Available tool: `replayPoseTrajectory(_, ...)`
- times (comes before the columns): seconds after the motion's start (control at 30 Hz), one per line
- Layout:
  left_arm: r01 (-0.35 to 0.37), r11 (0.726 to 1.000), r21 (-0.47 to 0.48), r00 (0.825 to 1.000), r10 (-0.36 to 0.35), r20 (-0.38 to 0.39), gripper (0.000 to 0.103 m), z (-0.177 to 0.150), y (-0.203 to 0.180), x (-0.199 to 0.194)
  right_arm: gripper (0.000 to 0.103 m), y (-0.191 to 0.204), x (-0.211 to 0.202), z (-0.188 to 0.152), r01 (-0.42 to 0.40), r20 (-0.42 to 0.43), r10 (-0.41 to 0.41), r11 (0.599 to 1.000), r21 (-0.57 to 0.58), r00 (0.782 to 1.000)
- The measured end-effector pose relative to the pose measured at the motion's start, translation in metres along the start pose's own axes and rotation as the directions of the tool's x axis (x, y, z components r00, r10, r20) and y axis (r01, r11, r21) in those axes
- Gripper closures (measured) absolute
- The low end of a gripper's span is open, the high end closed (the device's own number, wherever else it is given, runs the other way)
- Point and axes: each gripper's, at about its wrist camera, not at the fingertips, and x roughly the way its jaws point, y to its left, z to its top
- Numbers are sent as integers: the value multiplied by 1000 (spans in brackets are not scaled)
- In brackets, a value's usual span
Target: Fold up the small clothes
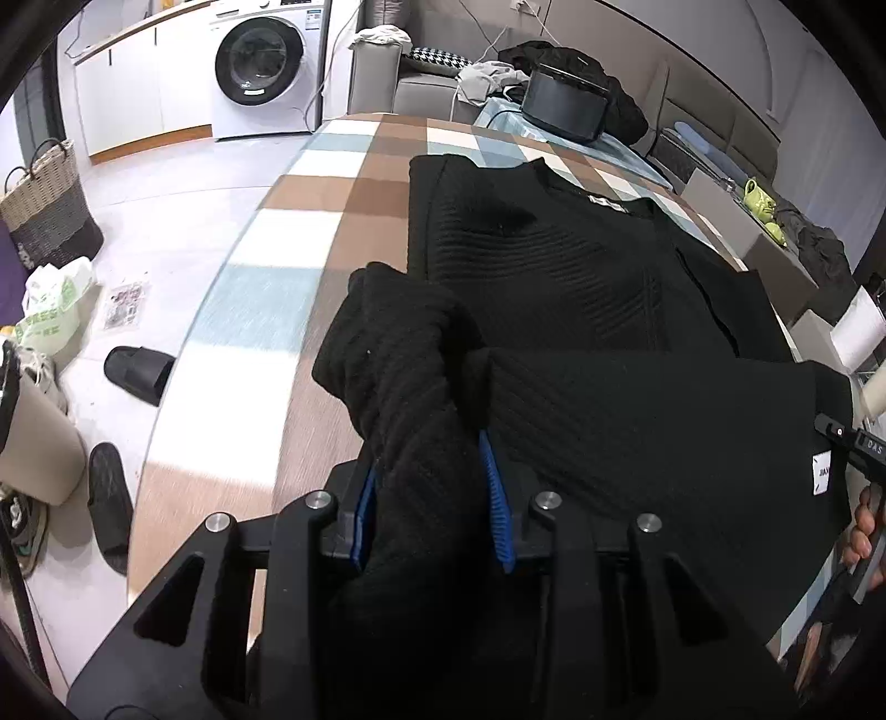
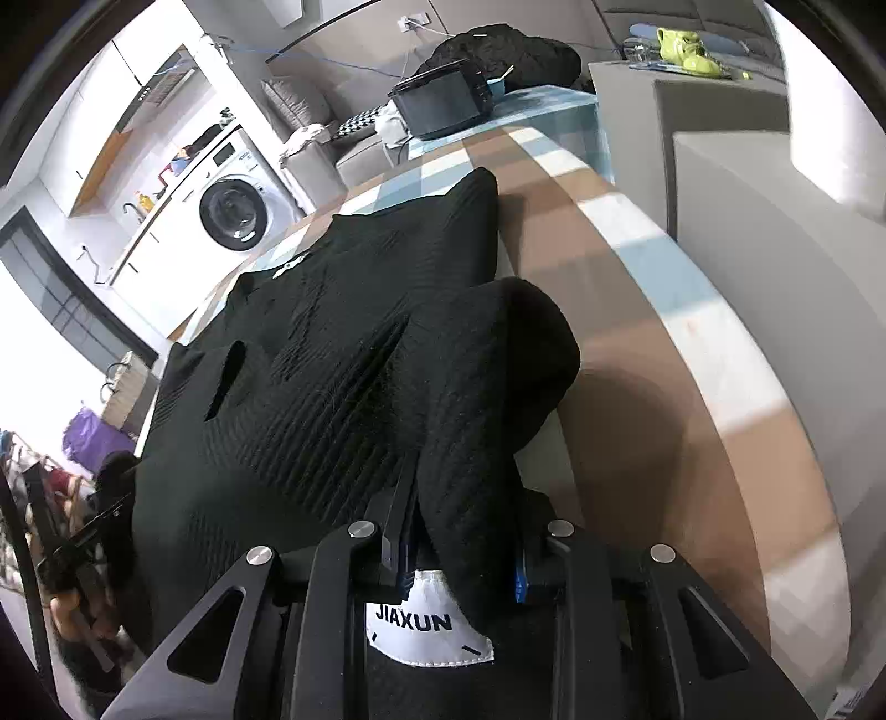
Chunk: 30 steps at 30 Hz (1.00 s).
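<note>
Black ribbed knit top [image 1: 554, 266] lies spread on the checked tablecloth [image 1: 332, 183], filling centre of both views; collar w/ small white tag sits upper centre in left wrist view. Left gripper [image 1: 432, 487], bottom centre of its frame, is pinching a bunched fold of the top btwn its blue-padded fingers [image 1: 495, 498]; cloth humps up over the tips & hides them. Right gripper [image 2: 459, 548], bottom centre of its own frame, is likewise clamped on a thick fold of the same top [image 2: 360, 360], w/ the white JIAXUN label [image 2: 429, 623] hanging just below the jaws; that label also shows at right edge of left view. Raised fabric blocks sight of the table directly ahead in both views. Around: washing machine [image 1: 266, 61] upper left, woven basket [image 1: 50, 205] at left edge, black slippers [image 1: 138, 374] on the floor lower left, plastic bag [image 1: 52, 310] beside them. Far end of table, upper centre-right: black box-like appliance [image 1: 565, 105] w/ dark clothes heaped behind it. Yellow-green object [image 2: 686, 47] upper right in right view, on a grey ledge.
</note>
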Motion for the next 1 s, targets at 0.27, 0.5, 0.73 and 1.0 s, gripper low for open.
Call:
replayPoseTrajectory(0.27,-10,996,-88,1000,12,14,52,-18,22,-26,62,-15,-32,-9,-35,35,35,999,-18,999)
replayPoseTrajectory(0.5,-6,989,-151,997,17,74,52,-30,37,-52,62,-13,-47,-16,-80,64,86,993,-86,994)
replayPoseTrajectory(0.73,8,990,-143,994,8,109,87,-34,37,-61,84,3,-45,-20,-78,96,92,987,-139,991)
replayPoseTrajectory(1.0,0,992,-126,998,9,67,53,-33,26,-46,98,-3,-57,-20,-62,139,83,987,-147,987)
